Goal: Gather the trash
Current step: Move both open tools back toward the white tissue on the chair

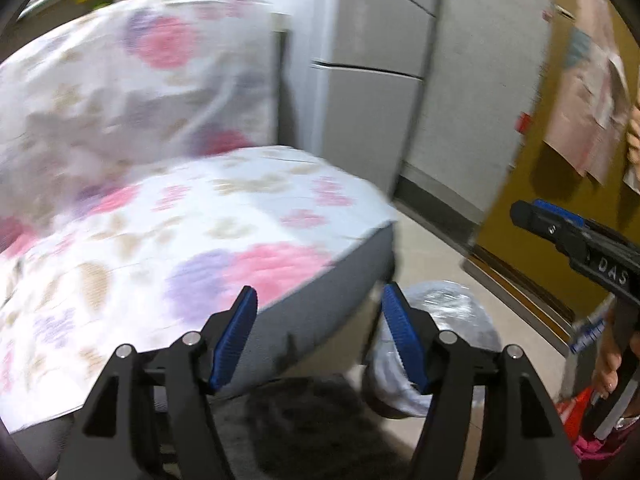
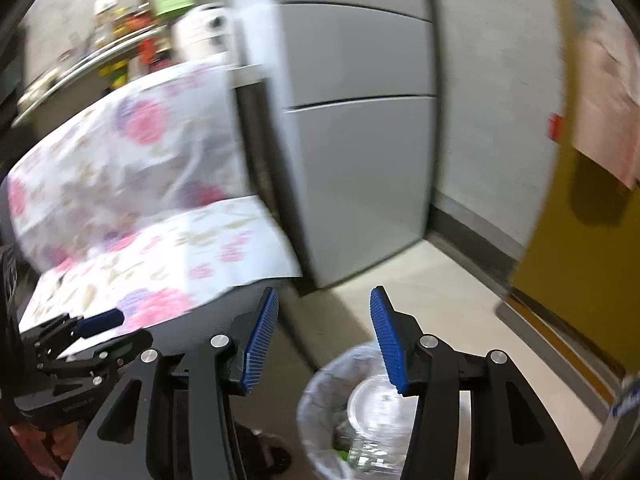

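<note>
We hold both the left hand-held gripper (image 1: 318, 300) and the right hand-held gripper (image 2: 324, 300) parted and empty beside the chair's seat edge (image 1: 328, 312), bare floor (image 2: 432, 300) ahead, and only the right view looks into the lined trash bin (image 2: 320, 408)

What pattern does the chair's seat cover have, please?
Pink and purple flowers on white chair cover, clearest in the left wrist view.

floor (image 2: 432, 300): pale, smooth
far wall (image 2: 492, 112): light grey, dark skirting
refrigerator (image 2: 360, 184): grey, far centre
chair (image 1: 224, 216): floral cover, left
door (image 2: 580, 248): mustard, right
</note>
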